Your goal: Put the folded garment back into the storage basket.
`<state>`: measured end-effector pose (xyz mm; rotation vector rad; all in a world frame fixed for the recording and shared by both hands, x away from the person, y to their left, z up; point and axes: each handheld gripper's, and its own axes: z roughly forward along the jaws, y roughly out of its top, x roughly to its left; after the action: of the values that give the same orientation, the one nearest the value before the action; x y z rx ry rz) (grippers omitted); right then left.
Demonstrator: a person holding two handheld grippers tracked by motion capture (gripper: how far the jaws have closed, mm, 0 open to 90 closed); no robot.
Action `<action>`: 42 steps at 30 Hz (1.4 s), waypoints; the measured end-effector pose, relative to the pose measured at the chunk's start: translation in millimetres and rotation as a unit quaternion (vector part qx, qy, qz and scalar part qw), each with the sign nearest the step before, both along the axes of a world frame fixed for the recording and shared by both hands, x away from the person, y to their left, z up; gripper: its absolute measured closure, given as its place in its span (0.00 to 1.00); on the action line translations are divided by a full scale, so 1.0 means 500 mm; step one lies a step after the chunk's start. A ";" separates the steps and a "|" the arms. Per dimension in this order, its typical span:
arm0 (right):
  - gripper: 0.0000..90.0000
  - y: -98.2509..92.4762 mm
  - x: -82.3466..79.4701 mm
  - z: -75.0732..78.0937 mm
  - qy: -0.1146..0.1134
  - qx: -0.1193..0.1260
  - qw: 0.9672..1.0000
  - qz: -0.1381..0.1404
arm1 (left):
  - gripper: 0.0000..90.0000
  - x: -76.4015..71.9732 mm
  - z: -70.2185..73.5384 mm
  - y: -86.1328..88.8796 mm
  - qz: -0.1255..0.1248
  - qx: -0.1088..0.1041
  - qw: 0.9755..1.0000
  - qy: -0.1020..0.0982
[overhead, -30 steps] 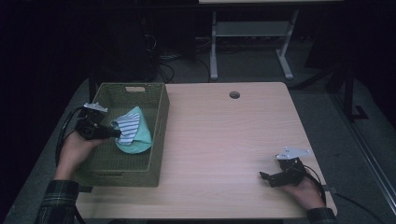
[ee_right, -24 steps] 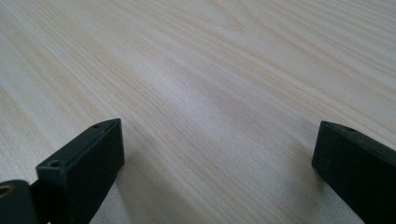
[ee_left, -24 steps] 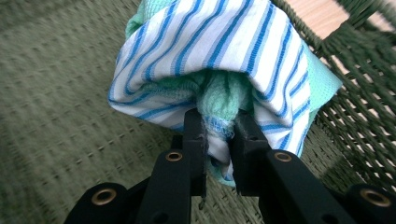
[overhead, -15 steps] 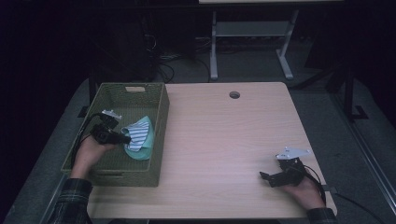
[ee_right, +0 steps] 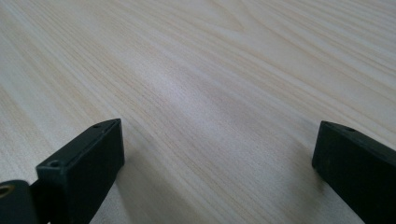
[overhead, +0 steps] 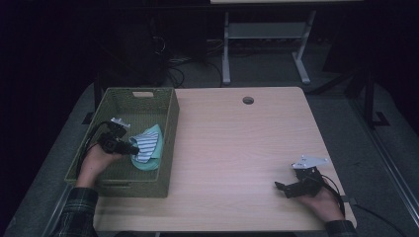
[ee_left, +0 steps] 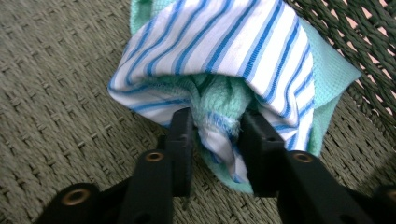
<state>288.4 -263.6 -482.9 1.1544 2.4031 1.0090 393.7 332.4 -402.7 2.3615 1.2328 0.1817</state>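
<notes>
So the left gripper [overhead: 132,148] is sitting down inside the green woven basket [overhead: 168,143], and the cloth [ee_left: 224,70] is bunched up right between its fingers [ee_left: 180,140]. The jaws have just been opening, and from the left gripper view I can't honestly tell whether the pads are still pinching the fold or just bracketing it; it's looking more like a letting-go than a squeeze. The cloth is a mint green terry piece with a white, blue-striped layer folded over it, lying on the basket floor just ahead of the fingertips and leaning toward the side wall beyond them. I'm guessing it's going to handle light, soft and floppy, nothing fragile, not slippery either thanks to the nap, but it'll sag and unfold if grabbed by one layer. Best hold is probably that thick gathered fold right at the fingers, taking both layers together. Meanwhile the right gripper [overhead: 282,187] is resting on the bare wooden table [overhead: 237,143], fingers [ee_right: 84,163] spread wide with nothing between them.
</notes>
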 end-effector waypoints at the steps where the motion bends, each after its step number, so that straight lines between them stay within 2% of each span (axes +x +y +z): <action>1: 0.02 0.000 0.000 0.000 0.000 0.000 1.000 0.000 | 0.67 -0.001 0.001 0.002 0.002 -0.002 1.000 -0.003; 3: 0.02 0.000 0.000 0.000 0.000 0.000 1.000 0.000 | 0.59 -0.001 0.002 0.004 0.001 -0.005 1.000 -0.004; 5: 0.02 0.000 0.000 0.000 0.000 0.000 1.000 0.000 | 0.46 -0.004 0.003 0.005 0.003 -0.008 1.000 -0.018; 9: 0.02 0.000 0.000 0.000 0.000 0.000 1.000 0.000 | 0.32 -0.007 0.011 0.009 0.007 -0.020 0.999 -0.030; 10: 0.02 0.000 0.000 0.000 0.000 0.000 1.000 0.000 | 0.30 -0.009 0.016 0.013 0.009 -0.029 0.999 -0.034; 15: 0.02 0.000 0.000 0.000 0.000 0.000 1.000 0.000 | 0.20 -0.017 0.029 0.017 0.007 -0.028 0.999 -0.040; 19: 0.02 0.000 0.000 0.000 0.000 0.000 1.000 0.000 | 0.20 -0.027 0.049 0.013 0.006 -0.036 0.998 -0.053; 23: 0.02 0.000 0.000 0.000 0.000 0.000 1.000 0.000 | 0.20 -0.033 0.064 0.004 0.000 -0.035 0.998 -0.057; 24: 0.02 0.000 0.000 0.000 0.000 0.000 1.000 0.000 | 0.20 -0.036 0.076 -0.005 -0.002 -0.041 0.997 -0.059; 25: 0.02 0.000 0.000 0.000 0.000 0.000 1.000 0.000 | 0.20 -0.036 0.076 -0.005 -0.002 -0.041 0.997 -0.059; 27: 0.02 0.000 0.000 0.000 0.000 0.000 1.000 0.000 | 0.20 -0.042 0.098 -0.019 -0.007 -0.049 0.996 -0.069; 29: 0.02 0.000 0.000 0.000 0.000 0.000 1.000 0.000 | 0.20 -0.044 0.104 -0.025 -0.006 -0.054 0.996 -0.074; 30: 0.02 0.000 0.000 0.000 0.000 0.000 1.000 0.000 | 0.20 -0.048 0.119 -0.037 -0.009 -0.058 0.995 -0.085; 33: 0.02 0.000 0.000 0.000 0.000 0.000 1.000 0.000 | 0.20 -0.055 0.141 -0.055 -0.012 -0.063 0.993 -0.099; 42: 0.02 0.000 0.000 0.000 0.000 0.000 1.000 0.000 | 0.20 -0.068 0.178 -0.106 -0.017 -0.085 0.989 -0.122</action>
<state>288.4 -263.6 -482.8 1.1544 2.4031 1.0085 359.7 279.4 -313.6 2.1402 1.0481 0.3315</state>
